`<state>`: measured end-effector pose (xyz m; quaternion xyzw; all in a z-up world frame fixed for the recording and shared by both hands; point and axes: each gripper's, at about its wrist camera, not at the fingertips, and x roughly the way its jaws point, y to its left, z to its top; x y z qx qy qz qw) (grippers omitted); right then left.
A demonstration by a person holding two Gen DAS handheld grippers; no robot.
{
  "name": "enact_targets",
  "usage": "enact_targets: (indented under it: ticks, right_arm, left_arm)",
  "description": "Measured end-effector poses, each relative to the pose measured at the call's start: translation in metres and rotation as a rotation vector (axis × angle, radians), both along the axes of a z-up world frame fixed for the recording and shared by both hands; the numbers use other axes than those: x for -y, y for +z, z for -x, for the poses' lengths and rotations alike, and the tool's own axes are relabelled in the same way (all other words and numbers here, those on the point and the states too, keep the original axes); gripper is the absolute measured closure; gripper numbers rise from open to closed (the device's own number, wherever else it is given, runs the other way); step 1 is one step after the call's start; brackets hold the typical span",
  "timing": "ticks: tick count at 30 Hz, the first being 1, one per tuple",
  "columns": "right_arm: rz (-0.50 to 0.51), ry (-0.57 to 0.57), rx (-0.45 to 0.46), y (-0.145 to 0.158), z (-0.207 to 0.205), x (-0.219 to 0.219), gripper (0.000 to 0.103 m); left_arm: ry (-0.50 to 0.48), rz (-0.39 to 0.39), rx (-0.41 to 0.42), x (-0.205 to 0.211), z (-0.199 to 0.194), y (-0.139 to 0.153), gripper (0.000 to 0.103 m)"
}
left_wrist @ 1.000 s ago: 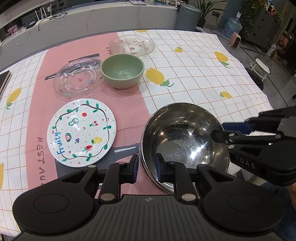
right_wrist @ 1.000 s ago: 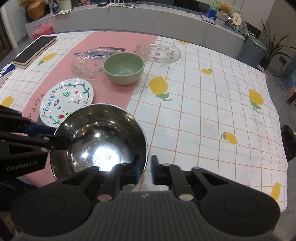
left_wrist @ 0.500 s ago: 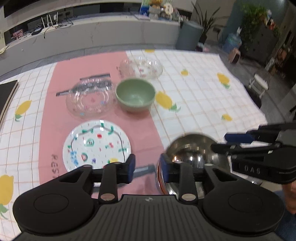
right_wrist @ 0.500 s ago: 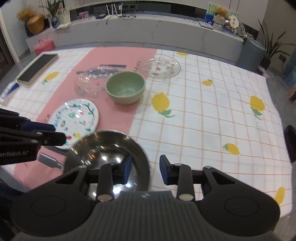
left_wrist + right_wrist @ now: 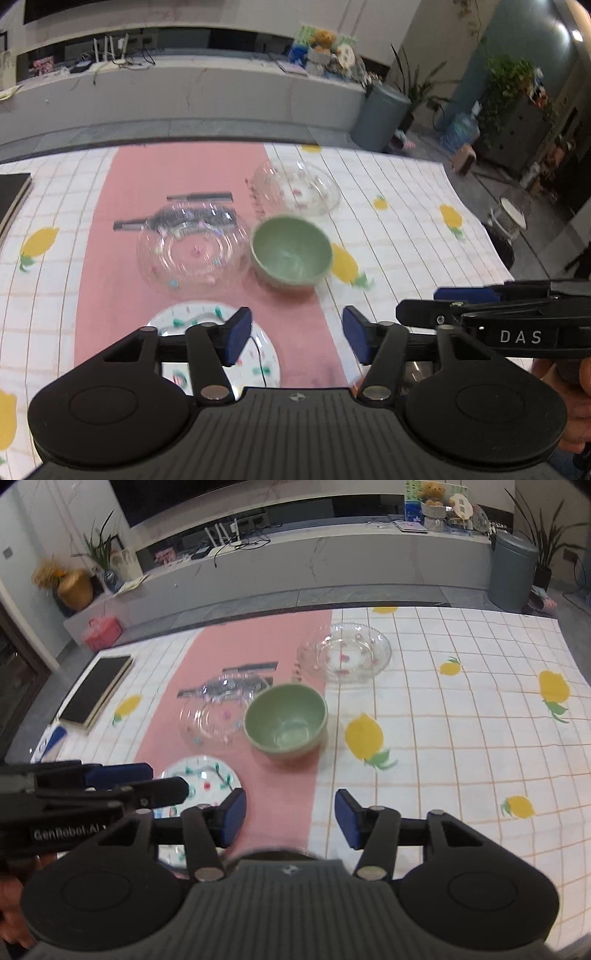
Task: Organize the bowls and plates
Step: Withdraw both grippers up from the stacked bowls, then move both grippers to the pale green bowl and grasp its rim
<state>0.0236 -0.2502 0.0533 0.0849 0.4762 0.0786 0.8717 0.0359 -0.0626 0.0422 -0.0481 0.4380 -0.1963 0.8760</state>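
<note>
both grippers have just been opening and hold nothing: the left gripper (image 5: pixel 297 338) and right gripper (image 5: pixel 290 818) hang with jaws apart over the near edge of the tablecloth (image 5: pixel 461 716), white checks with lemons and a pink strip, a grey counter (image 5: pixel 332 557) behind. the steel bowl (image 5: pixel 275 853) barely shows below. on the pink sit a painted plate (image 5: pixel 207 779), an empty green bowl (image 5: pixel 286 720), two glass plates (image 5: pixel 192 251) (image 5: pixel 345 651).
</note>
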Motion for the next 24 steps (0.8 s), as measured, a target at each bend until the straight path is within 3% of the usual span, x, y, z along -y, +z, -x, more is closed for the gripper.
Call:
enact_targets:
  ticks: [5, 11, 24]
  right_arm:
    - [-0.028, -0.043, -0.016, -0.006, -0.028, 0.003, 0.040]
    - [-0.066, -0.090, -0.047, -0.025, -0.066, 0.006, 0.039]
    - [-0.160, -0.161, -0.171, -0.082, -0.117, 0.035, 0.039]
  left_arm:
    - [0.070, -0.063, 0.009, 0.001, -0.030, -0.010, 0.033]
    - [0.031, -0.019, -0.055, 0.003, -0.062, -0.026, 0.037]
    - [0.012, 0.004, -0.162, 0.022, -0.100, -0.059, 0.064]
